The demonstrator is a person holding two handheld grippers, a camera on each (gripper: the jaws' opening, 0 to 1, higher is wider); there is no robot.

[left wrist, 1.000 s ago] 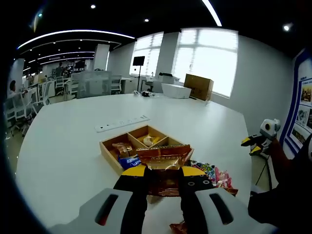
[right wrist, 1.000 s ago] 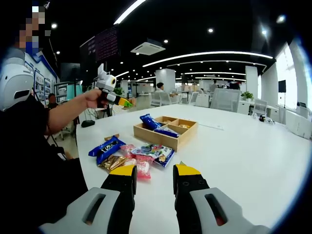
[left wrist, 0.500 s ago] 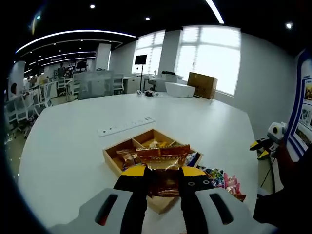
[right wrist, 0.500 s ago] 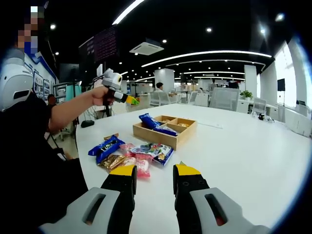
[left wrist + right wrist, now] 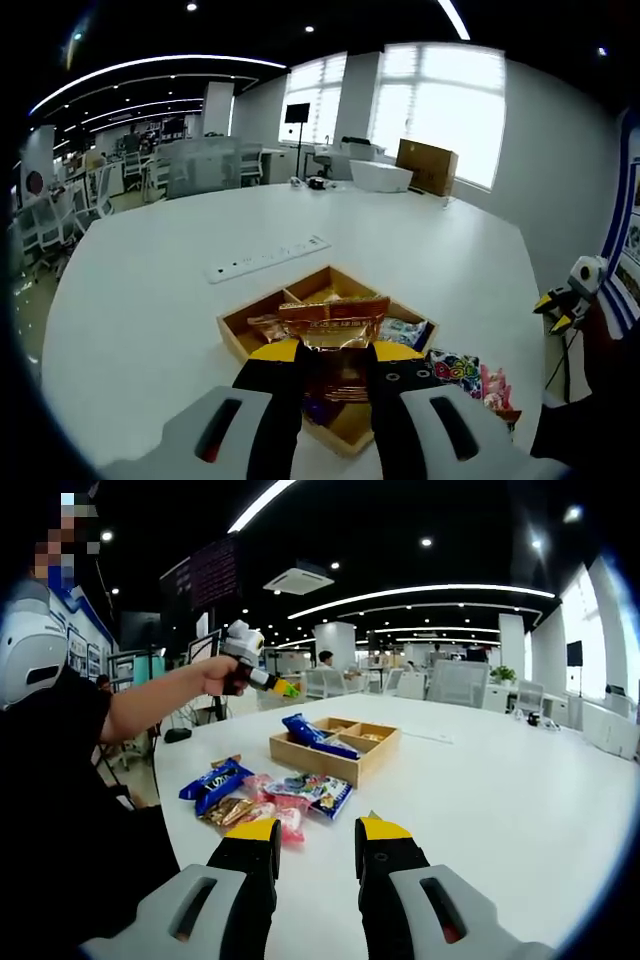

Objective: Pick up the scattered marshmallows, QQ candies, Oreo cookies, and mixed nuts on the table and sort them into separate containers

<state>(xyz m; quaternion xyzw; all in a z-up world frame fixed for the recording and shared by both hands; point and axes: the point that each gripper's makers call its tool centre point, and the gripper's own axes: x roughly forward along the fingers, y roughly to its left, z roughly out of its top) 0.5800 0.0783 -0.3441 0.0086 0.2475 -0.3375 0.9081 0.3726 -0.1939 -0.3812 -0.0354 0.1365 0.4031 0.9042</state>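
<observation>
My left gripper (image 5: 335, 352) is shut on a brown-gold nut packet (image 5: 335, 318), held just above the near part of the wooden divided tray (image 5: 268, 298). The right gripper view has that left gripper (image 5: 268, 680) in a person's hand, raised over the tray's (image 5: 320, 763) left end, where blue Oreo packets (image 5: 308, 730) lie. A heap of mixed snack packets (image 5: 290, 792) and a blue packet (image 5: 213, 781) lie on the white table in front of the tray. Nearer than the heap, my right gripper (image 5: 315, 842) stands open, nothing between its fingers.
A white power strip (image 5: 265, 259) lies beyond the tray. More colourful packets (image 5: 462, 370) lie to the tray's right. The table edge runs close on the right, with the person's dark sleeve (image 5: 60, 780) beside it. Office chairs and a cardboard box (image 5: 428, 166) stand far behind.
The left gripper has carried the nut packet forward until it hangs over the tray; in the right gripper view it has moved right toward the tray. The right gripper has stayed put.
</observation>
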